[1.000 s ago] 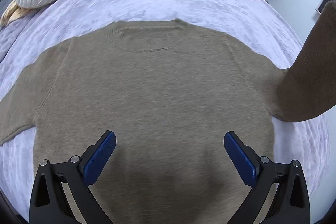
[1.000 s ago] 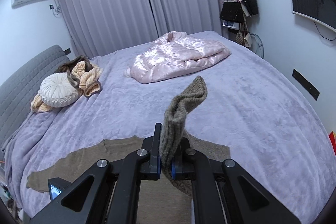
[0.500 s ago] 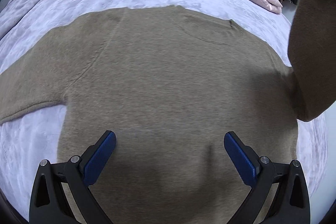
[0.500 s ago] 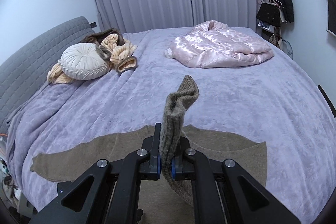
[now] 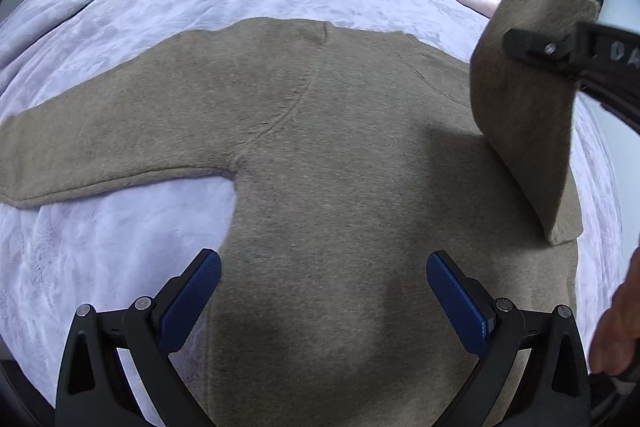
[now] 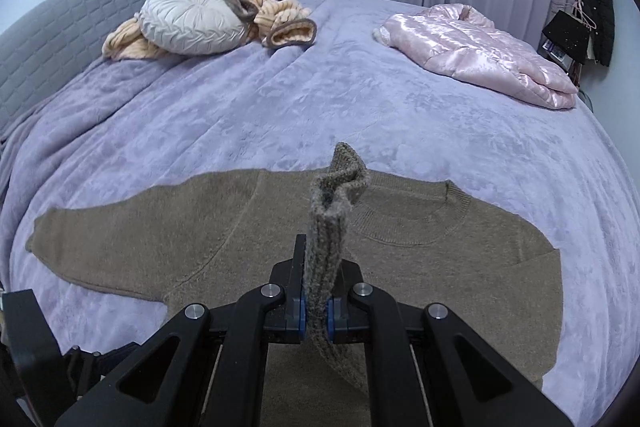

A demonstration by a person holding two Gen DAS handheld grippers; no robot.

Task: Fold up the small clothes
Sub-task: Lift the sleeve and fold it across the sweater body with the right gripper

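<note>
Writing: partial white letters on right gripper, unreadable.
Right gripper: clamped on lifted sleeve.
Left gripper: wide open, empty, over sweater.

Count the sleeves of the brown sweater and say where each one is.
2. One sleeve lies flat on the purple bedspread, stretched out to the left. The other sleeve is lifted over the sweater's body, pinched at its cuff in the right gripper.
</note>
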